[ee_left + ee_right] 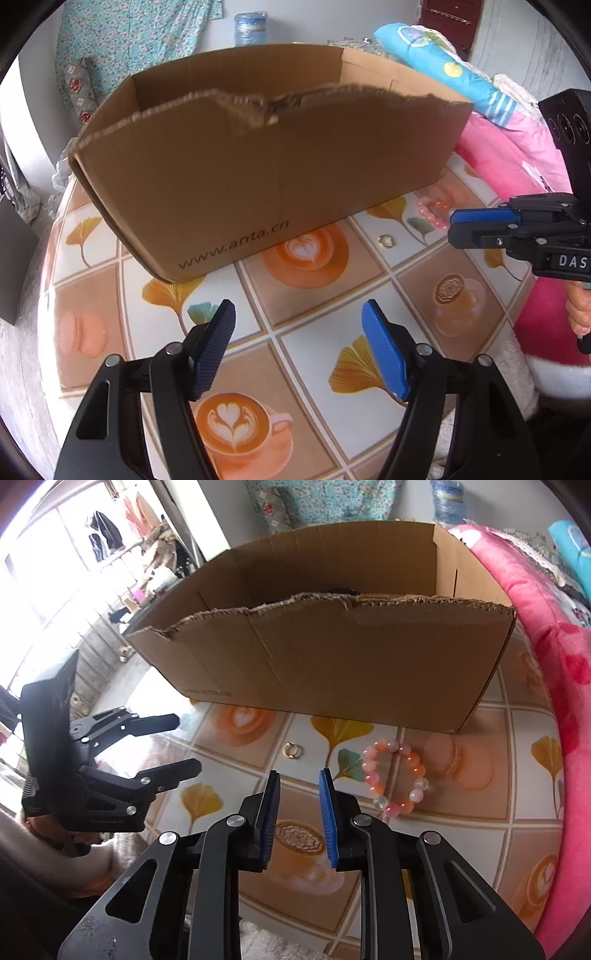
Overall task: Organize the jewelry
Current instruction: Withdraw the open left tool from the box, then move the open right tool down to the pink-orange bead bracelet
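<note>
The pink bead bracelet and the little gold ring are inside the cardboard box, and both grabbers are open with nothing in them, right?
Not quite. The bead bracelet and gold ring lie on the table, in front of the cardboard box, not inside it; the right wrist view shows this. Both the left hand-held gripper and right hand-held gripper are open and empty.

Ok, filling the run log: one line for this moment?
left gripper open, empty | right gripper open, empty | bracelet, ring on table | box behind

Bright daylight, blown-out window glare, fisheye-warped edges.
</note>
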The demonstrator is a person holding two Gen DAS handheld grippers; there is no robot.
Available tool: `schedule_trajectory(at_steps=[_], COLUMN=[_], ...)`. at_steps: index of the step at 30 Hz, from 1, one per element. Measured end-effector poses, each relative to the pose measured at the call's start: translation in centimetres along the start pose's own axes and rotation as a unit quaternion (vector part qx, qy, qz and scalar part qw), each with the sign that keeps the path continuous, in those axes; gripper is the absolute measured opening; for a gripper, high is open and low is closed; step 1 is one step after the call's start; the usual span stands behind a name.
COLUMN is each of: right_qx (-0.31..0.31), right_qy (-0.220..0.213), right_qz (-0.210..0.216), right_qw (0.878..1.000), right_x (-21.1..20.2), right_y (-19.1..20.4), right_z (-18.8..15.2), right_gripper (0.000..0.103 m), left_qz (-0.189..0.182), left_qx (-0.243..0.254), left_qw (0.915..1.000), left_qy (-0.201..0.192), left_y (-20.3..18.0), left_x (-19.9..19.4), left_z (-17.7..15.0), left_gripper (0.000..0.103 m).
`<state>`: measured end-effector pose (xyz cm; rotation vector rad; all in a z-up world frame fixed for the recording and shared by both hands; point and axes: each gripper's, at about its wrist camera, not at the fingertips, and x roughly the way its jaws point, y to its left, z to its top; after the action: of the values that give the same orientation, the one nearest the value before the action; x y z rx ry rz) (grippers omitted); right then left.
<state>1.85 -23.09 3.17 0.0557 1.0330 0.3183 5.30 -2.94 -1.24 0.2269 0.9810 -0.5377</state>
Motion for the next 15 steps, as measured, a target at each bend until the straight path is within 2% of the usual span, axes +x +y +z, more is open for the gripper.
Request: schedule_trajectory(at_steps=[5,15], right_qx=[-0.008,-0.035], right_qy=[0.0,0.003], right_qz=[-0.007,-0.01], right_qw=[1.0,0.999], right_x=[1.2,3.3], right_y=[0.4,1.4], right_z=[0.5,1.8], right_gripper=[0.011,0.006], left_qz=[0.032,0.053], left_qx=[0.006,-0.01], left_qw=[0.9995,0.9985], left_qy=[-0.002,-0.002], left_y=[-0.5,-0.5], left_x=[1.0,1.2], left_z=[-0.5,-0.4], left_gripper=[0.071,0.085])
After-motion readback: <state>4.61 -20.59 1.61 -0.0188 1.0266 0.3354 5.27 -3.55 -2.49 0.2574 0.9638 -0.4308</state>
